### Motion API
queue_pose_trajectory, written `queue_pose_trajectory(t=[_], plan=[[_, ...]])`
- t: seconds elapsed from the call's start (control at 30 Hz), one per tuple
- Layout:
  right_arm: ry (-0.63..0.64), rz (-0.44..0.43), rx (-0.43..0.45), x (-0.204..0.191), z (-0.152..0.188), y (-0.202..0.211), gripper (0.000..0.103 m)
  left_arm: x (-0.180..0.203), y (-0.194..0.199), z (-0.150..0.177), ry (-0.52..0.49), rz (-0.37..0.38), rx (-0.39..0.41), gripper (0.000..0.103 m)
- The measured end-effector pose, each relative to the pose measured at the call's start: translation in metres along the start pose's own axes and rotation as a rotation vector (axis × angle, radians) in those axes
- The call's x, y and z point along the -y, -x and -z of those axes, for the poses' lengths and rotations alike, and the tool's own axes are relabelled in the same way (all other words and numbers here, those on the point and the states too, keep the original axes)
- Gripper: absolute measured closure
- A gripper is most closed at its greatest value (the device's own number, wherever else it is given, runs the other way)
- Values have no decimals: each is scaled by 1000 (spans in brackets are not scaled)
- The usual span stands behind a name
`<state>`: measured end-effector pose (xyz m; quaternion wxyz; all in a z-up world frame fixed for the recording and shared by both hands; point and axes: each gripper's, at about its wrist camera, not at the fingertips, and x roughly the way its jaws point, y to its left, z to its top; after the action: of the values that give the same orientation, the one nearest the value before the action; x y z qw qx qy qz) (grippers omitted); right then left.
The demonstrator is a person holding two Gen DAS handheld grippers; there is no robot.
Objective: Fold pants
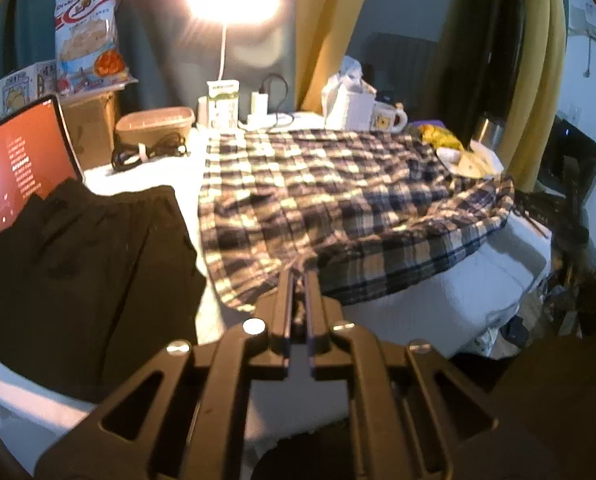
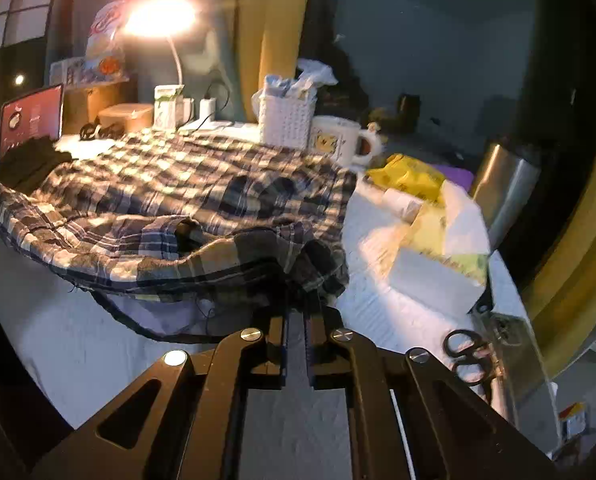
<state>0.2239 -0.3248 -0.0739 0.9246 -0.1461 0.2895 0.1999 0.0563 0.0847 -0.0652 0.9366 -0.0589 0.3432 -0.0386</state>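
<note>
- pinching the near hem of the plaid pants (image 1: 330, 200), the left gripper (image 1: 297, 276) has its jaws pressed together on the cloth
- right gripper (image 2: 297, 300) likewise clamps the bunched near edge, reaching forward level
- pants lie spread across the white table (image 1: 438, 304), beside a black garment (image 1: 86, 264)

The right gripper (image 2: 297, 300) pinches the near edge of the checked pants (image 2: 186, 184), with its two fingers close together on the cloth. The pants lie spread over the white table (image 2: 378, 312). Far behind them stand a white basket (image 2: 286, 120) and a mug (image 2: 338, 140). A lamp (image 2: 160, 20) glows far left. Black scissors (image 2: 468, 354) lie near, on the right.
</note>
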Motion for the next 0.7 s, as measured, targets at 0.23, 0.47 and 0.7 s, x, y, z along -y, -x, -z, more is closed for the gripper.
queue_pose_trajectory(t=[0.23, 0.47, 0.7], plan=[[-64, 25, 66, 5, -27, 5, 96, -10, -5, -39, -8, -19, 58, 98], [-142, 20, 126, 17, -51, 2, 96, -23, -14, -78, 12, 3, 125, 98], [-209, 39, 173, 33, -77, -10, 96, -33, -39, -119, 8, 13, 171, 98]])
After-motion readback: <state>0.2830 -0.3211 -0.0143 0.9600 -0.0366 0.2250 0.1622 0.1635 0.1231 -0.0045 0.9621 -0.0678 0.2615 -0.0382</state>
